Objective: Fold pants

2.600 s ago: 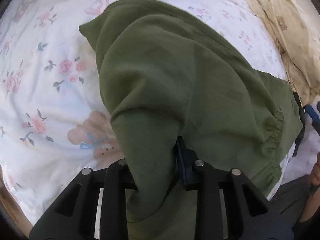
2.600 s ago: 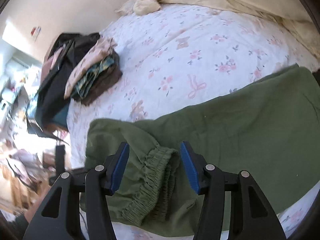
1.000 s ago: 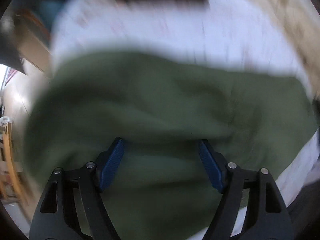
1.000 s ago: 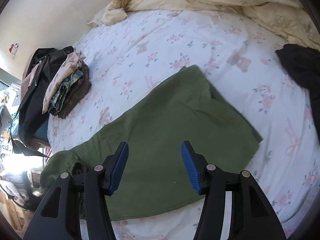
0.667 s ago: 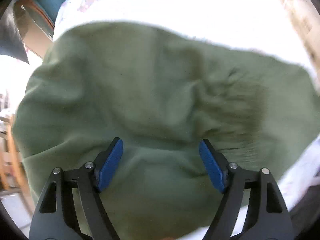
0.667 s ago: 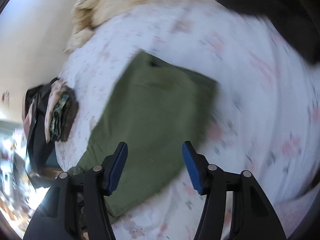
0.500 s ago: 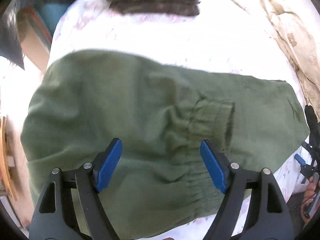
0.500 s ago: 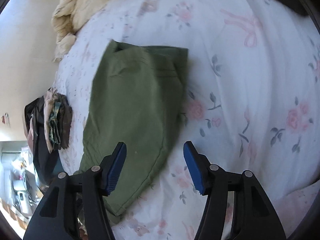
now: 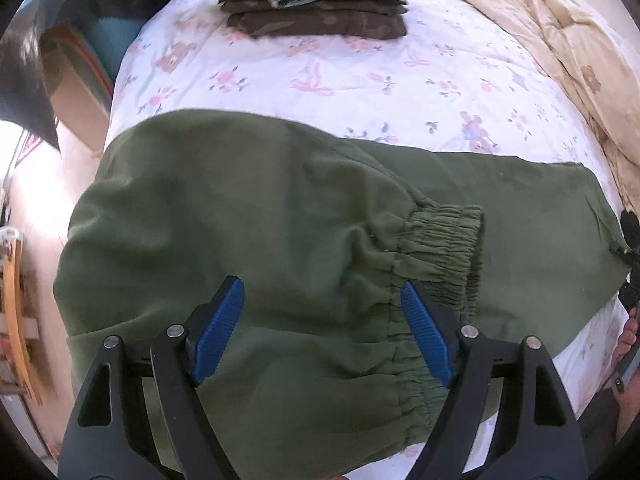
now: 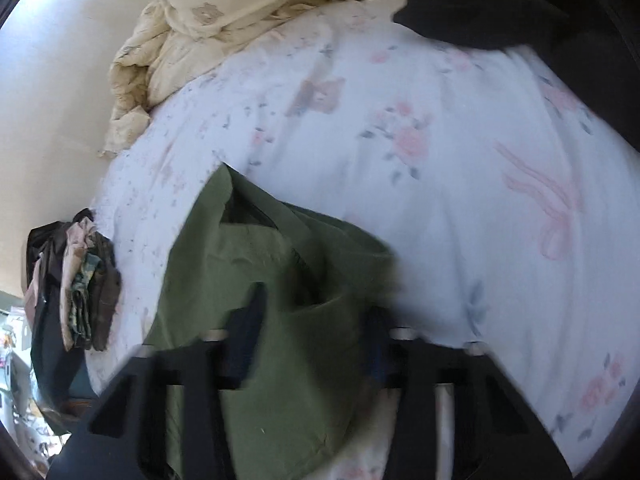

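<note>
Olive green pants [image 9: 248,216] lie folded across the floral bed sheet [image 9: 360,80], with the elastic waistband [image 9: 436,252] on top toward the right. My left gripper [image 9: 322,320] is open just above the pants near the waistband, holding nothing. In the right wrist view the pants' far end [image 10: 256,264] lies with its hem opening facing up. My right gripper [image 10: 310,336] is open and low over that end, with cloth between the blurred jaws.
A stack of folded clothes [image 9: 312,4] sits at the far edge of the bed; it also shows in the right wrist view [image 10: 84,292]. A cream quilt [image 10: 192,36] is bunched at the head. A black garment [image 10: 500,8] lies at the upper right.
My left gripper let go of the pants and pulled back over the waistband. My right gripper swung along the pants and dropped down onto their far end.
</note>
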### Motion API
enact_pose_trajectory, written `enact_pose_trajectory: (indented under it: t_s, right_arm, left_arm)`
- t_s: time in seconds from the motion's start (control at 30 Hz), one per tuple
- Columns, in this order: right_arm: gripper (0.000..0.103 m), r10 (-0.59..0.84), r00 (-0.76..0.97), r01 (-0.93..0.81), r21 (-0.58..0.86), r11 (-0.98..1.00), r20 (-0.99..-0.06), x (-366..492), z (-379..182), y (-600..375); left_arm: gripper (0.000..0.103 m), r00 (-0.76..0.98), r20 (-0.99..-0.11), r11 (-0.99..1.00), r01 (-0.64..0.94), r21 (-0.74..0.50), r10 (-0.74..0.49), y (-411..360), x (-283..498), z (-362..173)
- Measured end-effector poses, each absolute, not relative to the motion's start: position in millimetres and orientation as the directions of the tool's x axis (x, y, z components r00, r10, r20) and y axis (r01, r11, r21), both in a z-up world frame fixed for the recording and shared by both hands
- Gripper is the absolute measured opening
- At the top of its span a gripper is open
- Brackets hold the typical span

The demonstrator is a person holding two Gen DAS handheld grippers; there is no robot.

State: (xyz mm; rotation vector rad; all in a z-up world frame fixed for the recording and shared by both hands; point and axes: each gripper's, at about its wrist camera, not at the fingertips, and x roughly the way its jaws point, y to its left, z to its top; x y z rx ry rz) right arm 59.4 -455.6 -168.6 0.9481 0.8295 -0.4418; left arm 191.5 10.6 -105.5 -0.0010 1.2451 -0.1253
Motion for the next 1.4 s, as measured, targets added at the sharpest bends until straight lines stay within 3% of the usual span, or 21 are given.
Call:
enact_pose_trajectory:
  t_s: [0.03, 0.17, 0.33, 0.43, 0.57, 0.77, 0.93, 1.03, 1.07, 1.1, 1.13, 1.23, 1.4]
  right_arm:
    - [0.005, 0.019, 0.64, 0.637, 0.543, 0.547, -0.769, 62.0, -165.3, -455.3]
    - [0.003, 0.008, 0.732, 0.475, 0.519, 0.71, -0.681, 75.8, -120.5, -424.1]
    - [0.003, 0.162, 0.78, 0.126, 0.406, 0.905, -0.604, 99.1, -61.7, -334.0]
    - [0.003, 0.296, 0.728, -0.096, 0.335, 0.937, -0.619, 109.3, -50.8, -269.3]
    - [0.003, 0.365, 0.582, -0.292, 0.232, 0.928, -0.727, 114.1, -76.6, -190.2]
    - [0.007, 0.307, 0.402, -0.365, 0.156, 0.918, -0.863, 110.8, -160.0, -128.7]
    - [0.011, 0.308, 0.415, -0.346, 0.165, 0.924, -0.856, 107.2, -159.0, -123.2]
    - [0.034, 0.371, 0.314, -0.367, 0.249, 0.896, -0.874, 107.8, -162.1, -115.4]
    - [0.047, 0.407, 0.272, -0.368, 0.297, 0.881, -0.872, 103.9, -162.4, -115.8]
    - [0.053, 0.469, 0.201, -0.366, 0.378, 0.85, -0.86, 102.2, -159.9, -118.1]
    - [0.053, 0.514, 0.168, -0.365, 0.432, 0.825, -0.841, 100.3, -154.3, -121.1]
    - [0.053, 0.582, 0.247, -0.368, 0.48, 0.796, -0.775, 89.2, -117.6, -148.6]
    - [0.053, 0.376, 0.468, -0.065, 0.392, 0.917, -0.8, 101.3, -87.5, -243.7]
  left_arm:
    - [0.078, 0.309, -0.946, 0.993, 0.087, -0.077, -0.1, 12.0, 193.1, -106.0]
    - [0.078, 0.324, -0.94, 0.993, 0.073, -0.091, -0.11, 15.6, 194.8, -99.5]
    - [0.078, 0.336, -0.934, 0.992, 0.055, -0.109, -0.121, 20.2, 195.5, -93.5]
    - [0.078, 0.338, -0.933, 0.992, 0.057, -0.108, -0.121, 22.4, 194.4, -91.6]
    - [0.078, 0.345, -0.931, 0.993, 0.047, -0.11, -0.12, 26.4, 194.2, -89.0]
    - [0.078, 0.352, -0.928, 0.992, 0.032, -0.119, -0.122, 27.9, 196.9, -87.3]
    - [0.078, 0.347, -0.928, 0.991, 0.053, -0.124, -0.135, 20.5, 198.3, -89.0]
    - [0.078, 0.345, -0.928, 0.99, 0.074, -0.121, -0.14, 13.8, 198.1, -88.4]
    - [0.078, 0.347, -0.927, 0.989, 0.076, -0.125, -0.144, 13.1, 197.6, -87.6]
    - [0.078, 0.348, -0.926, 0.989, 0.078, -0.129, -0.148, 12.6, 197.0, -87.0]
    - [0.078, 0.348, -0.925, 0.988, 0.078, -0.132, -0.151, 12.2, 196.7, -86.3]
    - [0.078, 0.344, -0.925, 0.986, 0.086, -0.141, -0.162, 11.1, 195.3, -86.0]
    - [0.078, 0.323, -0.928, 0.978, 0.151, -0.144, -0.186, -7.9, 189.0, -87.2]
